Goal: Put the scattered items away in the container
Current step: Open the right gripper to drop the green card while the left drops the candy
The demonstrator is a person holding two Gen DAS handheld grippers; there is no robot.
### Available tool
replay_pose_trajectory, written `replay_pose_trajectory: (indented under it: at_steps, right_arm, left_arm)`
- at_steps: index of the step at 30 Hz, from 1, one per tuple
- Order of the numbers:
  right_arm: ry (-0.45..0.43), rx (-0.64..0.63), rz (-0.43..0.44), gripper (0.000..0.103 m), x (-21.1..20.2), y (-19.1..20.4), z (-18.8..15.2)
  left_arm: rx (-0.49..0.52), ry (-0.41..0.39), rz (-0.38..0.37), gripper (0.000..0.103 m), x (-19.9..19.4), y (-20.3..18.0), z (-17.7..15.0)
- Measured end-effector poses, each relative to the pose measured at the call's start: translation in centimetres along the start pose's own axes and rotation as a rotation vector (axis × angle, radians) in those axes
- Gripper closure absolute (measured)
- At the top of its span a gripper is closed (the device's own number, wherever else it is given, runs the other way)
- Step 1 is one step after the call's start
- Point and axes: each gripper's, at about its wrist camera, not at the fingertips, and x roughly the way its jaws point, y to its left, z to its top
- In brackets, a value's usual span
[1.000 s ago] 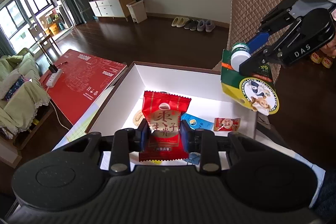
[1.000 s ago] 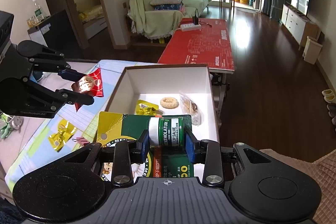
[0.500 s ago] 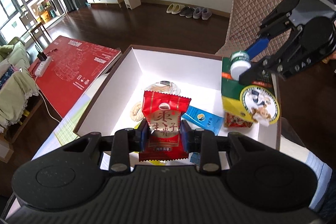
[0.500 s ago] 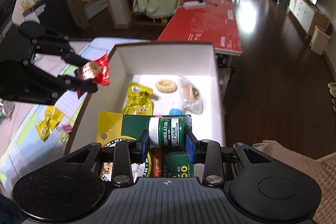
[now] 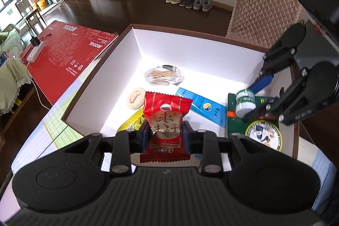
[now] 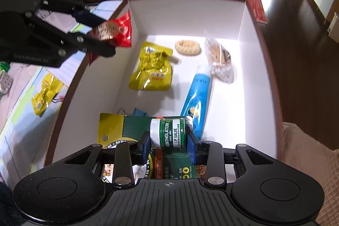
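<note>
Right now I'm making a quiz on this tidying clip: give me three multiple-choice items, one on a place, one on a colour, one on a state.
1. Where does the blue tube lie?
A. on the red mat
B. inside the white box
C. on the sofa

2. What colour is the date snack packet in the left gripper?
A. red
B. purple
C. white

3. What is the right gripper doing?
A. open, empty
B. shut on a spoon
C. shut on the lip salve pack

Answers: 1 B, the tube rests on the box floor beside the yellow packet. 2 A, its wrapper is red. 3 C, both fingers press the jar on its card.
</note>
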Motion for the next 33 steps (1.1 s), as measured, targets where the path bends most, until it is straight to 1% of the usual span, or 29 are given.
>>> replay_pose_trajectory:
  at_steps: [4,5,6,7,8,10,12,19,24,33]
  right_arm:
    - [0.03,0.009,0.01,0.068,1.4,0.9,-0.3]
    - [0.04,0.007,0.014,0.067,1.7,1.2,-0.4]
    - [0.045,0.009,0.016,0.06,1.9,1.4,-0.6]
    - [0.042,0.014,0.011,0.033,2.0,1.5,-0.7]
    - [0.028,0.018,-0.001,0.021,1.9,1.6,-0.8]
    - [-0.004,0.025,-0.008,0.021,1.2,1.5,-1.0]
    - [-0.018,0.045,-0.006,0.021,0.4,1.1,-1.0]
    - [-0.058,0.083,-0.048,0.021,-2.2,-0.2,-1.4]
    - [-0.091,0.122,-0.055,0.021,-3.6,-0.9,-1.6]
    - [-0.108,0.16,-0.06,0.021,-4.5,-1.6,-2.0]
  left_arm:
    - [-0.002,0.005,-0.007,0.076,0.4,0.2,-0.1]
    - [-0.002,0.007,-0.007,0.076,0.5,0.2,-0.1]
    - [-0.002,0.008,-0.007,0.076,0.6,0.2,-0.2]
    - [-0.003,0.01,-0.007,0.076,0.7,0.2,-0.2]
    - [-0.003,0.011,-0.009,0.076,0.7,0.2,-0.3]
    - [-0.002,0.013,-0.011,0.076,0.8,0.3,-0.4]
    - [0.001,0.017,-0.014,0.076,0.9,0.2,-0.4]
    - [0.01,0.031,-0.027,0.076,1.4,0.0,-0.4]
    - [0.023,0.05,-0.04,0.076,2.2,-0.3,-0.1]
    - [0.044,0.067,-0.07,0.076,3.7,-1.3,0.4]
